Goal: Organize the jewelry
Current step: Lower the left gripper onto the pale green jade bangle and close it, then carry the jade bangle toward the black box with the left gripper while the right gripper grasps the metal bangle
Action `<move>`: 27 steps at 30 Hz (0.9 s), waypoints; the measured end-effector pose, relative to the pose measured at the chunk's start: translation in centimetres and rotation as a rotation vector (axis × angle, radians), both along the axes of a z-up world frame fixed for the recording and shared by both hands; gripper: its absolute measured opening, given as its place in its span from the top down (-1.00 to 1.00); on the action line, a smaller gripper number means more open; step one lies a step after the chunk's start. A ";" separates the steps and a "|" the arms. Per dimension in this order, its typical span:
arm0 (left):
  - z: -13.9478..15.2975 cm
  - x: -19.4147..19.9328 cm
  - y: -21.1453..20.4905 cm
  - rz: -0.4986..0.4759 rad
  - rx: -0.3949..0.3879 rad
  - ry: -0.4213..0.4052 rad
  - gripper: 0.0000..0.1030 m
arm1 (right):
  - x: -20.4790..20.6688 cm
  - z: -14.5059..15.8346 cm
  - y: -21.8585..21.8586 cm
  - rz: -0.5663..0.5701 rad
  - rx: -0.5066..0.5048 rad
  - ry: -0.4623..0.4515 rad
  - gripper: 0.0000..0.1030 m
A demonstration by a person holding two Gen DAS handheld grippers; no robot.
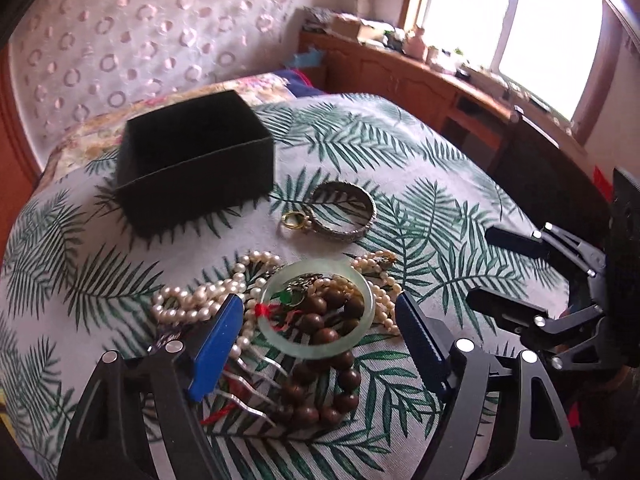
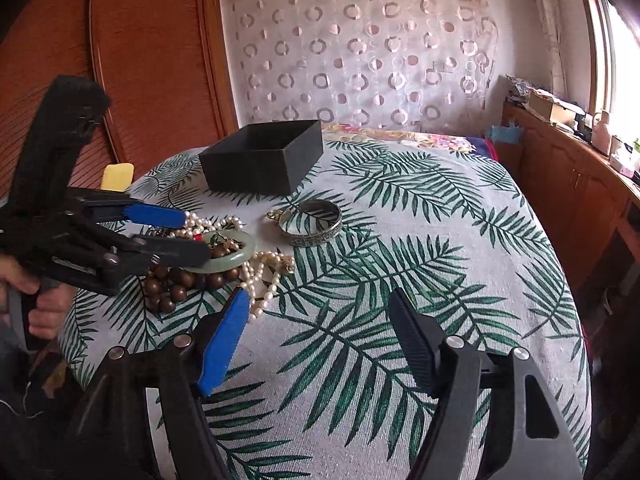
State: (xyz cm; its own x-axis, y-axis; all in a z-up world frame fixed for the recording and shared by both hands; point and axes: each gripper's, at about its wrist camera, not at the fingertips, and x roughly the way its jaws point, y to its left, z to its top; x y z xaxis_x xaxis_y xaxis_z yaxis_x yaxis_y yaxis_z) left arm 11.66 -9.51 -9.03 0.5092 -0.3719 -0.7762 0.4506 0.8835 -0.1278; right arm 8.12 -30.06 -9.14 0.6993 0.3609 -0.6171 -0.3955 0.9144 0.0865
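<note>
A pile of jewelry lies on the leaf-print cloth: a pale green jade bangle (image 1: pixel 362 342), a brown wooden bead bracelet (image 1: pixel 324 392), pearl strands (image 1: pixel 200 300), a silver comb (image 1: pixel 252 396). Behind it lie a silver bangle (image 1: pixel 344 208) and a gold ring (image 1: pixel 295 222). An open black box (image 1: pixel 196 164) stands at the back left. My left gripper (image 1: pixel 320 304) is open, its fingers on either side of the jade bangle (image 2: pixel 236 258). My right gripper (image 2: pixel 316 300) is open and empty over bare cloth, right of the pile; it also shows in the left wrist view (image 1: pixel 480 268).
The table (image 2: pixel 440 280) is round and drops off on all sides. A wooden cabinet (image 2: pixel 568 184) with clutter runs under the window at the right. A wooden door panel (image 2: pixel 152 64) and a circle-patterned curtain (image 2: pixel 360 52) stand behind.
</note>
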 end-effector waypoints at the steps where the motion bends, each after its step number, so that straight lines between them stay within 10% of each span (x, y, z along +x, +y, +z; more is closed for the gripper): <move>1: -0.1 0.3 -0.2 -0.016 0.001 0.013 -0.46 | 0.0 0.1 0.0 0.002 0.002 -0.002 -0.44; 27: -1.8 3.4 -1.8 -0.138 0.149 0.086 -0.32 | 0.0 1.3 -0.3 -0.002 0.011 -0.020 -0.45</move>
